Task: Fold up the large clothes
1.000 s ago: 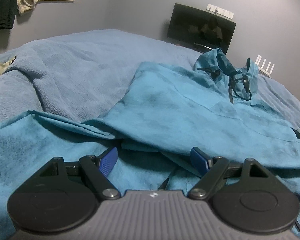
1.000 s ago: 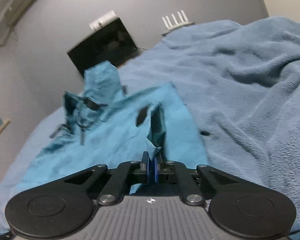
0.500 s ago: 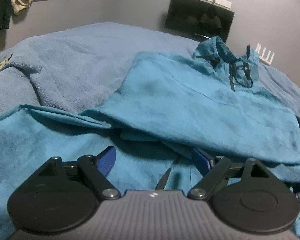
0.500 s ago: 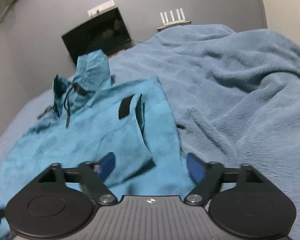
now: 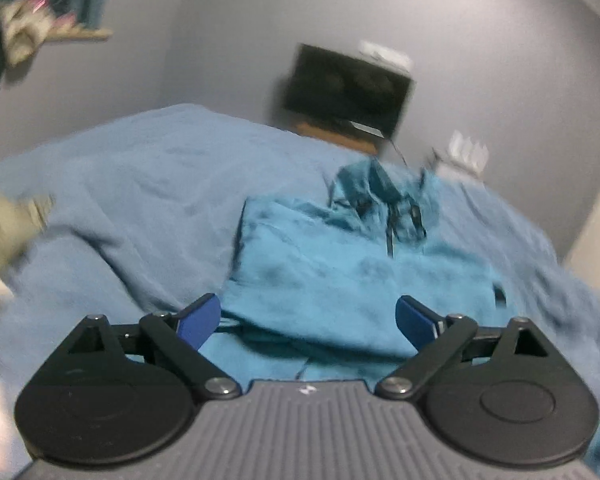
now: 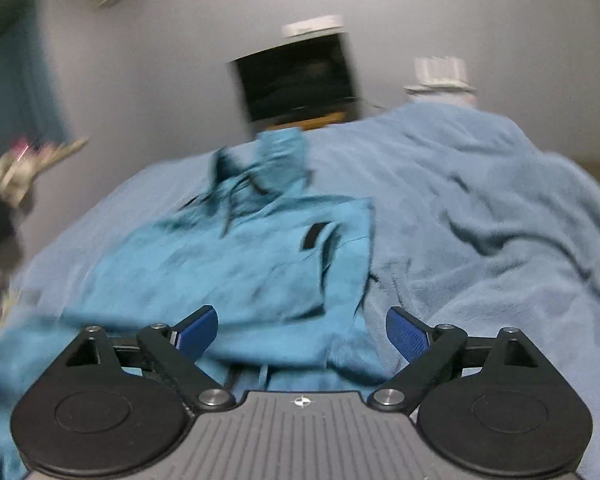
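Note:
A teal hooded garment (image 5: 340, 272) lies partly folded on the blue blanket (image 5: 140, 184), hood and drawstrings at the far end. In the right wrist view the same garment (image 6: 236, 264) shows a black tab on its folded sleeve. My left gripper (image 5: 308, 318) hangs above the garment's near edge, its jaws opening wide with no cloth pinched between the blue pads (image 5: 200, 316). Over the garment's near right part, my right gripper (image 6: 302, 330) has its jaws opening too, and nothing is held between them. Both views are blurred by motion.
A dark monitor (image 5: 348, 88) and a white router (image 6: 440, 72) stand beyond the bed by the grey wall. A shelf with clothes (image 5: 40, 28) is at upper left. A pale garment (image 5: 4, 224) lies on the blanket's left. The rumpled blanket (image 6: 500, 220) spreads to the right.
My right gripper was shut on the garment's edge, let it go and opened wide. Both grippers rose and pulled back from the garment, which now lies folded flatter.

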Tool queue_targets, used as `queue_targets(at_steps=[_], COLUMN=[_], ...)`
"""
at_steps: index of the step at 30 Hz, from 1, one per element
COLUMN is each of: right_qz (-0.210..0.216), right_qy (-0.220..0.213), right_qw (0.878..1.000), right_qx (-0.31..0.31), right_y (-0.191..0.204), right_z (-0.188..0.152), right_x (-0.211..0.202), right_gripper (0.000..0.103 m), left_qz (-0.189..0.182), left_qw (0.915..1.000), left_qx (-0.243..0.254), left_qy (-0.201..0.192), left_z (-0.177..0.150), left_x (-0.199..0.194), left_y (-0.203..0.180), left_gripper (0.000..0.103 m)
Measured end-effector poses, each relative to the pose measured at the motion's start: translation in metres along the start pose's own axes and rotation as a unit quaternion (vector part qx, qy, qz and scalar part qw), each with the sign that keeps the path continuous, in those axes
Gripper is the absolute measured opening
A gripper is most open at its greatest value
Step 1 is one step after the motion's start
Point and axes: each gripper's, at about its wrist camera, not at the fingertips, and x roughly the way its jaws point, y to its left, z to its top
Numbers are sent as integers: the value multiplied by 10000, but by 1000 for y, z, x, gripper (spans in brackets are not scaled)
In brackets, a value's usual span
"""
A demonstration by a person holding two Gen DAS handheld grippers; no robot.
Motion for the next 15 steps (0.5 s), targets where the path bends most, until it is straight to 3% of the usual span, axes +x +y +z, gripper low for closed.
queue_targets(at_steps=[4, 6, 11, 15], right_qz=[204, 291, 744, 951], right_qy=[310, 472, 759, 975], right_qw=[9941, 9908, 9844, 9765], right_qx=[-1023, -1236, -1401, -1672], right_y=[8, 10, 15, 21], right_z=[-20, -30, -46, -53], right_x=[-45, -61, -92, -109], right_gripper=[94, 94, 94, 94], left_qz=[307, 446, 501, 513], left_qw=[9966, 9944, 9910, 9904], left_qx=[601, 457, -114, 125], left_qy=[463, 843, 1232, 1281], left_z=[-1, -9, -32, -41], left_x=[-41, -53, -84, -113], left_y=[19, 34, 59, 56], left_gripper=[96, 96, 96, 96])
